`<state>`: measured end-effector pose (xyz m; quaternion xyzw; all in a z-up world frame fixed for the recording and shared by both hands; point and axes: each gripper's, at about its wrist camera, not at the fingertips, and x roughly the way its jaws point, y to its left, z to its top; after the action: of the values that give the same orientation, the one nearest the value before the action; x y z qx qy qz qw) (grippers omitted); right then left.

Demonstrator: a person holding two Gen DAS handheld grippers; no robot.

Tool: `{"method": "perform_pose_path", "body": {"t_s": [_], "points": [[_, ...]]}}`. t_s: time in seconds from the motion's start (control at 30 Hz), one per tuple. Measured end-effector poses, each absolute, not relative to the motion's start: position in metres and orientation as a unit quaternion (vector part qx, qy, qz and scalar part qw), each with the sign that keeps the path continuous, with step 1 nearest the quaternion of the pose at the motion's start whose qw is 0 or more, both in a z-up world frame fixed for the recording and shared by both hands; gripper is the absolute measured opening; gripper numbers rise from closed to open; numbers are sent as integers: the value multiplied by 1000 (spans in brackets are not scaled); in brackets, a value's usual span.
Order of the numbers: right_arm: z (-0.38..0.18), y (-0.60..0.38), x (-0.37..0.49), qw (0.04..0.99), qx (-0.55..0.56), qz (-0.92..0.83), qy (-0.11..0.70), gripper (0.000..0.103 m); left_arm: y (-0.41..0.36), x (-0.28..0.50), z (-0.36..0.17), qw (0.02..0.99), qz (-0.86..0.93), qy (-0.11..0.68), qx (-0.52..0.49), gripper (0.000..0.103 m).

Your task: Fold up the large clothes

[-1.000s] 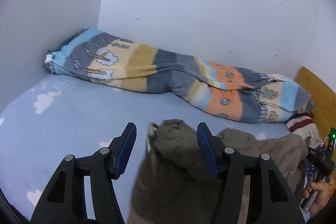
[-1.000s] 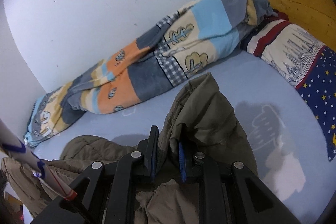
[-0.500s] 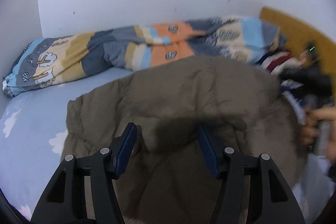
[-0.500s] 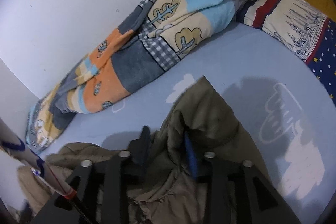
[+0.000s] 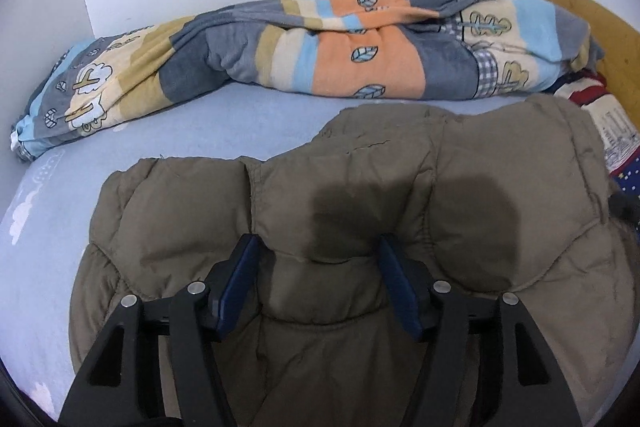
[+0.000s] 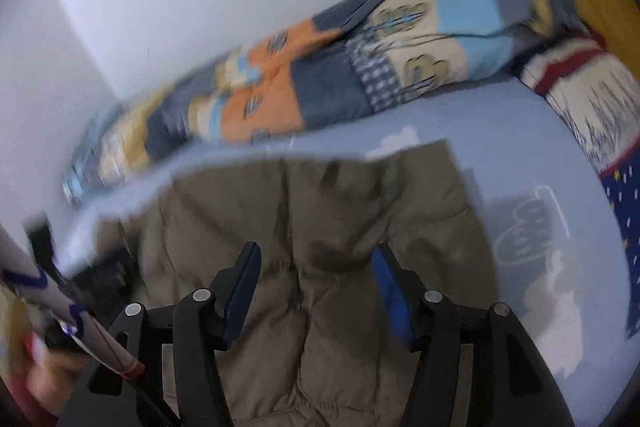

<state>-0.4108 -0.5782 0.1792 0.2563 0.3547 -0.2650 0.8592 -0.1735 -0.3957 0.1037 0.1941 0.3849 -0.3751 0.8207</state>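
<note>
An olive-brown padded jacket [image 5: 360,211] lies spread on the light blue bed sheet [image 5: 48,235]. My left gripper [image 5: 320,267] is open just above the jacket's near part, with jacket fabric showing between its blue-padded fingers. In the blurred right wrist view the same jacket [image 6: 328,219] lies flat under my right gripper [image 6: 316,275], which is open with its jaws wide apart and holds nothing.
A rolled patchwork quilt [image 5: 304,51] lies along the white wall at the back, also in the right wrist view [image 6: 360,59]. A striped and starred pillow [image 6: 600,115] and a wooden headboard [image 5: 600,39] are at the right. A hand with a white rod [image 6: 60,315] is at lower left.
My right gripper has opened and let go of the jacket fold it held. The jacket now lies spread flat rather than bunched. My left gripper swung right over the jacket.
</note>
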Motion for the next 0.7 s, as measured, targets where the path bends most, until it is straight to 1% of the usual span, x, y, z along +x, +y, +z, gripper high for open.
{"method": "perform_pose_path", "body": {"t_s": [0.07, 0.1, 0.13, 0.17, 0.2, 0.3, 0.5, 0.6, 0.7], "points": [[156, -572, -389, 854, 232, -259, 386, 63, -399, -169, 98, 822, -370, 386, 197, 66], [145, -573, -382, 849, 225, -266, 397, 65, -401, -166, 96, 822, -370, 386, 196, 66], [134, -576, -377, 845, 226, -273, 401, 73, -402, -163, 94, 822, -370, 387, 193, 67], [125, -581, -373, 841, 226, -277, 406, 78, -404, -161, 92, 823, -369, 388, 191, 67], [116, -588, -369, 836, 231, -278, 413, 79, -406, -159, 90, 824, -368, 387, 192, 67], [97, -609, -366, 823, 274, -273, 416, 82, -415, -154, 83, 827, -365, 382, 192, 68], [82, -613, -353, 817, 258, -295, 423, 84, -422, -155, 78, 830, -352, 380, 206, 68], [86, -612, -352, 814, 251, -299, 430, 85, -406, -158, 89, 825, -356, 395, 189, 68], [106, -601, -369, 816, 260, -300, 421, 84, -371, -170, 110, 823, -372, 401, 154, 68]]}}
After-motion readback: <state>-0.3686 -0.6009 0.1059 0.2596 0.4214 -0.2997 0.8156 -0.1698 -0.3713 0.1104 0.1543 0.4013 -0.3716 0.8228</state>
